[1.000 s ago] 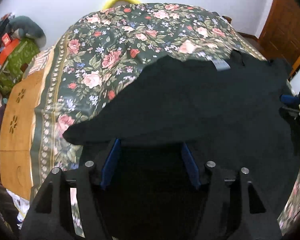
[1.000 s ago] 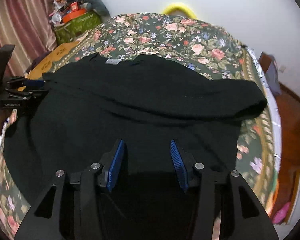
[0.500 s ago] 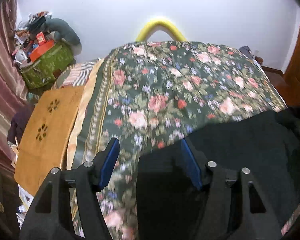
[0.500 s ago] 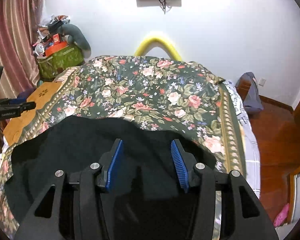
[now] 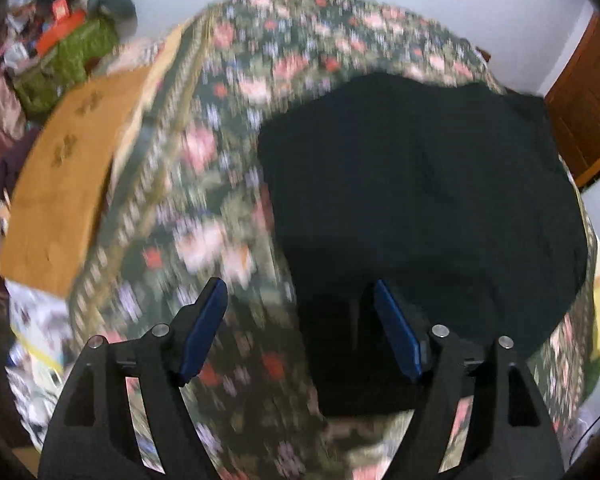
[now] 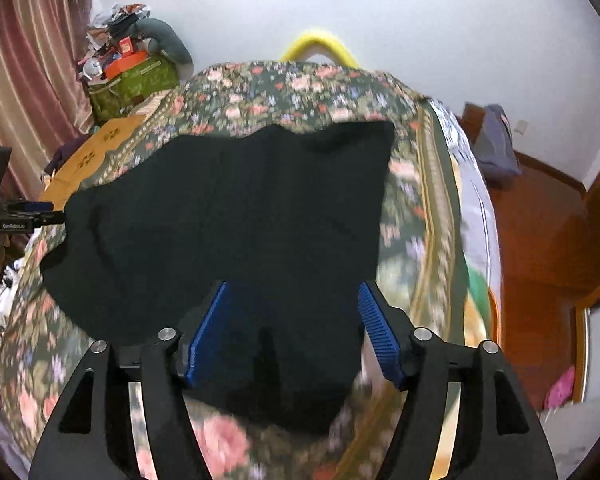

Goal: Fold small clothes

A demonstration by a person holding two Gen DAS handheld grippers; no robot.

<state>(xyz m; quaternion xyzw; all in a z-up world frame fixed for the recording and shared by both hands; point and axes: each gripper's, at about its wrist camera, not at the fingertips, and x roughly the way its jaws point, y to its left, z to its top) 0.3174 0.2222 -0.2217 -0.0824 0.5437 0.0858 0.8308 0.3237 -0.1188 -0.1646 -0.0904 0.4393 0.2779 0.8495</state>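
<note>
both claws are opening, left gripper (image 5: 298, 330) and right gripper (image 6: 292, 334), nothing pinched; the black garment (image 6: 236, 216) lies just ahead on the floral bedspread (image 6: 284, 92), and a snagging pad could drag the fold loose

Your bed (image 6: 404, 208) wears a dark floral bedspread (image 5: 204, 208); a black garment (image 6: 236, 216) lies folded on it, a tan cloth (image 5: 60, 184) along its edge.

Soft, even indoor light; the floral patterned bedspread (image 5: 228, 168) smears with motion blur (worst in the left view), fisheye edges bend and darken, black garment (image 6: 236, 216) featureless.
</note>
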